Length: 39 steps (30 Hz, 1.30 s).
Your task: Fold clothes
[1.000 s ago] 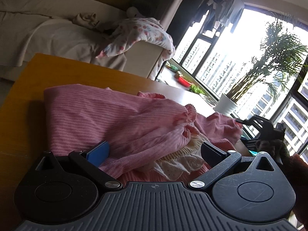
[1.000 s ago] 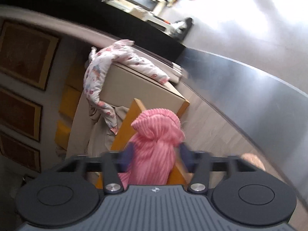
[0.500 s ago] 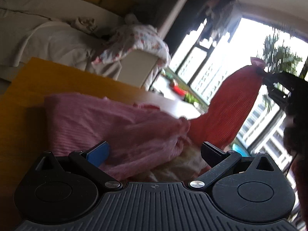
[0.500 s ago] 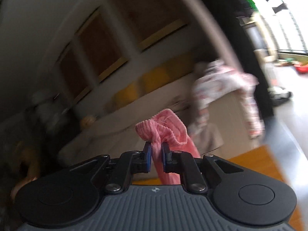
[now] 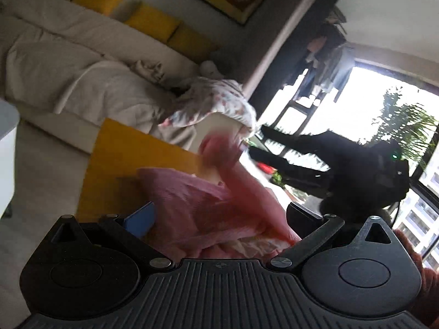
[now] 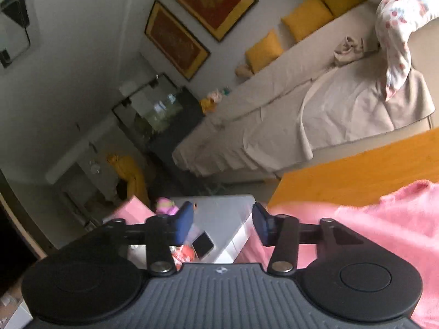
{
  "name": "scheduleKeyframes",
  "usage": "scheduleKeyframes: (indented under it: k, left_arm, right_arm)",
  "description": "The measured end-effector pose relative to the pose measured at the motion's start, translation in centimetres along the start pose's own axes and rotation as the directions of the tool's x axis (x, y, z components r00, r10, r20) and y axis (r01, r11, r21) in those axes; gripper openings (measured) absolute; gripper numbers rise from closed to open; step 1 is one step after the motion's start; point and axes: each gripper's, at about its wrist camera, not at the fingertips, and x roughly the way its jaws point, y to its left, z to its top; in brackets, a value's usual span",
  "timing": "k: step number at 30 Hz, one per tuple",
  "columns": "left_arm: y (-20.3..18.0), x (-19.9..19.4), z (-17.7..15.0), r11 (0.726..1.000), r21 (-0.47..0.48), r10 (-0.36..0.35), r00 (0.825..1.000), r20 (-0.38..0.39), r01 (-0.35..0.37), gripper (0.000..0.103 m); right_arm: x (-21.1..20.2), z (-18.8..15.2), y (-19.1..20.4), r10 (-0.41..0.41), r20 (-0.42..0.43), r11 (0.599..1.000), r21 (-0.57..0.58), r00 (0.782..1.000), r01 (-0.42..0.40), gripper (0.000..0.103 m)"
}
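Observation:
A pink ribbed garment (image 5: pixel 203 208) lies bunched on the orange table (image 5: pixel 120 153), with a white lace part (image 5: pixel 255 246) near my left gripper. One sleeve (image 5: pixel 219 150) is blurred in mid-air above it. My left gripper (image 5: pixel 222 216) is open, its fingers either side of the garment. My right gripper (image 6: pixel 223 223) is open and empty, above the garment (image 6: pixel 370 224) at the table's left edge. It also shows in the left wrist view (image 5: pixel 274 148) as a dark shape over the cloth.
A beige sofa (image 6: pixel 315 104) with yellow cushions (image 6: pixel 304 19) stands beyond the table, a floral garment (image 5: pixel 214 104) draped on its arm. A white low table (image 6: pixel 219 219) with a phone (image 6: pixel 203 245) sits below the right gripper. A window and a plant (image 5: pixel 406 126) are at right.
My right gripper swung the pink sleeve up and over the garment, then opened and let it go. The left gripper stayed open and lifted a little.

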Motion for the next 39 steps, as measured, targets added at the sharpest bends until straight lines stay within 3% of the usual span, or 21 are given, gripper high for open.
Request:
scheduleKeyframes:
  k: [3,7,14,18,21,24,27,30,32,37,39]
  left_arm:
    - [0.6,1.2,-0.1,0.999,-0.049,-0.004,0.999,-0.045,0.002,0.103]
    - [0.7,4.2,-0.3,0.991,-0.125,-0.058,0.995,-0.084,0.047,0.103]
    - [-2.6,8.7,0.8,0.998,-0.016,-0.056,0.992,-0.112,0.055,0.103]
    - [-1.9,9.3,1.1,0.998,-0.034,0.041,0.995,-0.092,-0.044,0.103]
    - [-1.1,9.4,1.2,0.994,-0.073,0.073,0.993,-0.094,-0.08,0.1]
    - [-1.4,10.5,1.1,0.993,-0.038,0.105,0.989,-0.102,-0.109,0.093]
    - [-2.4,12.7,1.0,0.987,0.064,0.154,0.98,-0.126,-0.147,0.082]
    - [-2.9,14.9,0.6,0.972,0.141,0.211,0.963,-0.164,-0.189,0.059]
    - [-3.1,15.1,0.8,0.968,0.166,0.215,0.963,-0.16,-0.188,0.027]
    - [-4.7,12.2,3.3,0.95,0.259,0.199,0.977,-0.074,-0.174,0.023]
    - [-4.4,11.7,3.1,0.94,0.288,0.221,0.97,-0.097,-0.185,0.024]
  right_arm:
    - [-2.6,0.7,-1.4,-0.081,0.054,0.997,-0.006,0.995,0.081,0.063]
    - [-5.8,-0.8,-5.1,-0.222,0.063,0.974,0.069,0.973,0.217,0.066]
    - [-9.4,-5.7,-11.5,-0.422,0.022,0.894,0.177,0.906,0.412,0.061]
    - [-10.1,-6.2,-11.7,-0.398,0.069,0.906,0.188,0.915,0.38,0.067]
    - [-10.3,-6.0,-11.8,-0.383,0.098,0.914,0.187,0.919,0.361,0.071]
    - [-11.1,-6.1,-11.6,-0.36,0.156,0.925,0.191,0.92,0.33,0.078]
    - [-11.4,-5.9,-11.7,-0.34,0.197,0.928,0.228,0.92,0.294,0.082]
    - [-11.9,-5.8,-12.9,-0.327,0.215,0.921,0.292,0.92,0.259,0.083]
    - [-12.4,-6.0,-13.3,-0.323,0.219,0.913,0.328,0.921,0.242,0.084]
    - [-12.4,-6.1,-13.5,-0.316,0.217,0.907,0.354,0.924,0.228,0.089]
    - [-12.2,-6.0,-13.5,-0.311,0.213,0.909,0.351,0.926,0.225,0.095]
